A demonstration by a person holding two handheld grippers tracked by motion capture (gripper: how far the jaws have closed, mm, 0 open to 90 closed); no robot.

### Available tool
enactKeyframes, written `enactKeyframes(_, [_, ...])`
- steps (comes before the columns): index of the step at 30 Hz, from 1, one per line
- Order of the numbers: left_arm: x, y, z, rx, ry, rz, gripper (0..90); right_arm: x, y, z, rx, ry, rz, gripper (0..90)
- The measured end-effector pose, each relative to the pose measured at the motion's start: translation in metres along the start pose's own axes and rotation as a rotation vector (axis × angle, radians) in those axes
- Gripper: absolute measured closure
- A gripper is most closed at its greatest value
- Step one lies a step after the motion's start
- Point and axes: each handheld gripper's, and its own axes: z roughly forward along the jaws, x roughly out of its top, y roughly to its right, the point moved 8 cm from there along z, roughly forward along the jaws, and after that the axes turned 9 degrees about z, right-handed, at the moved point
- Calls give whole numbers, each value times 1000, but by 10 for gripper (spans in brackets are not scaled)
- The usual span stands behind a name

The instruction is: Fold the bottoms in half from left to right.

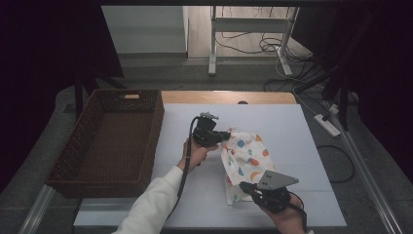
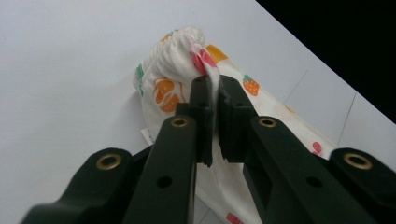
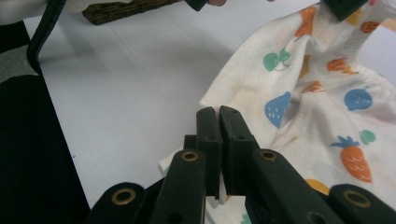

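1. White table top (image 1: 272, 122): work surface, with brown woven basket (image 1: 109, 139) standing at the left edge, just beside the cloth area.
2. Fruit-and-vegetable print garment (image 1: 243, 161), white with an elastic gathered hem: lifted partly off the table at centre right, stretched between the two grippers. Long axis running from far-left to near-right in the high view.
3. Left gripper (image 1: 225, 136): jaws closed, pinching the gathered hem at the far upper corner; fabric seen pressed between the pads in the left gripper view (image 2: 212, 100).
4. Right gripper (image 1: 243, 186): jaws closed on the near lower edge; thin fold of fabric clamped at the tips in the right gripper view (image 3: 218, 116).
5. Governing relation: garment hanging between both tips, basket lying to the left; left gripper nearer the basket, so likely leading any transfer leftward.
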Motion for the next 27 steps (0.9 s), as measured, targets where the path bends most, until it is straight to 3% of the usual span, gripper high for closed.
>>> enactKeyframes(27, [10, 8, 17, -18, -5, 10, 848, -8, 19, -17, -48, 17, 45, 867])
